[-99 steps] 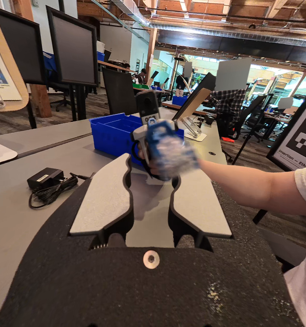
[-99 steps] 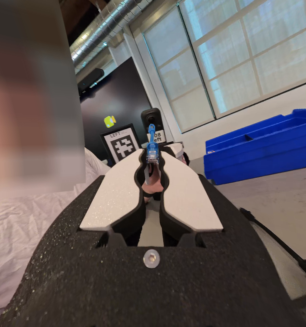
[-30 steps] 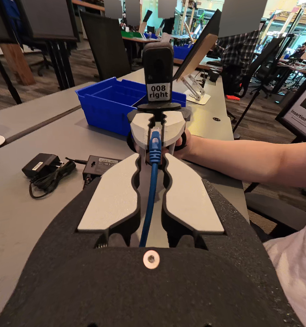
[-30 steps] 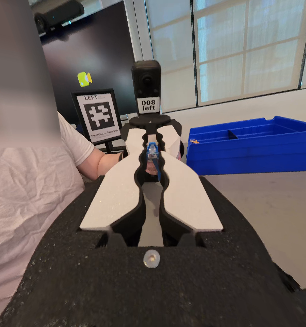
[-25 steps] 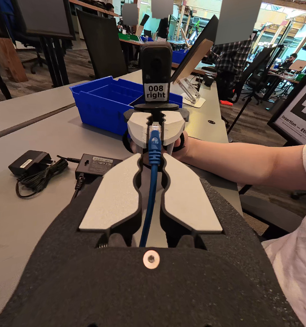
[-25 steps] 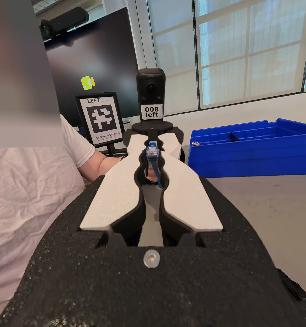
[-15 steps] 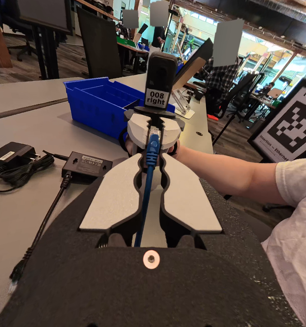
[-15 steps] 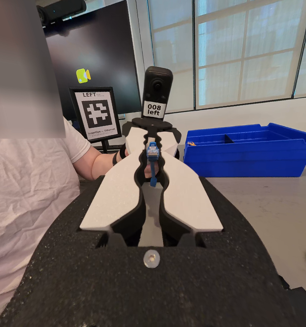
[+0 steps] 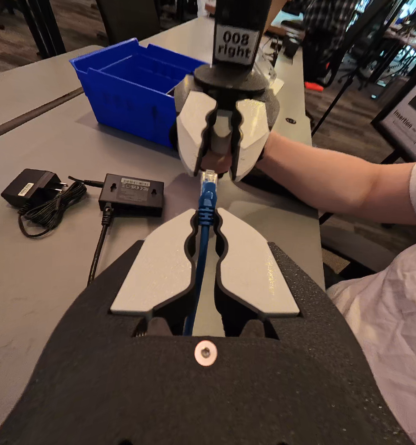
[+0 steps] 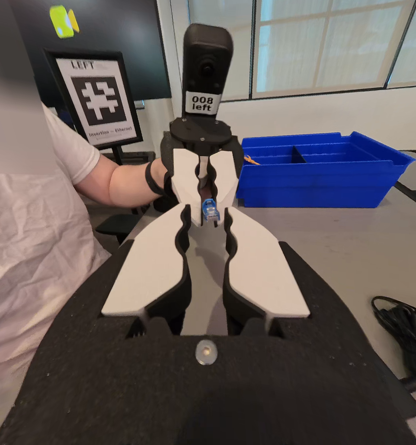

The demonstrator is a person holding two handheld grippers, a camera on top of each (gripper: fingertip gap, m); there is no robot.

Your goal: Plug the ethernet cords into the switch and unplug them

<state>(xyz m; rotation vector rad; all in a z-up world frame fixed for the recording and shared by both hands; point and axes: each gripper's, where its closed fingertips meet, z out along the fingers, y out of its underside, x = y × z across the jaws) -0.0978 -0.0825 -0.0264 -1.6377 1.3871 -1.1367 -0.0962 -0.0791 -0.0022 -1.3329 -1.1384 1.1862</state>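
Grip check: my left gripper (image 9: 205, 213) clamps the blue ethernet cord (image 9: 203, 243); my right gripper (image 10: 205, 214) stands wide around its plug (image 9: 209, 177), untouched, surface (image 9: 45, 265) bare beneath.

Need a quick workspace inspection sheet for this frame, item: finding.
Surface: grey table, bare in front.
Job's things: black switch lying flat; blue ethernet cord, clear plug forward.
Clutter: blue bin; black power adapter.
Grippers: left tongs shut on the cord's boot; right tongs open, nothing held.
Cables: black lead plugged into the switch; adapter cord bundled.
Surroundings: framed marker sign, windows, office desks.
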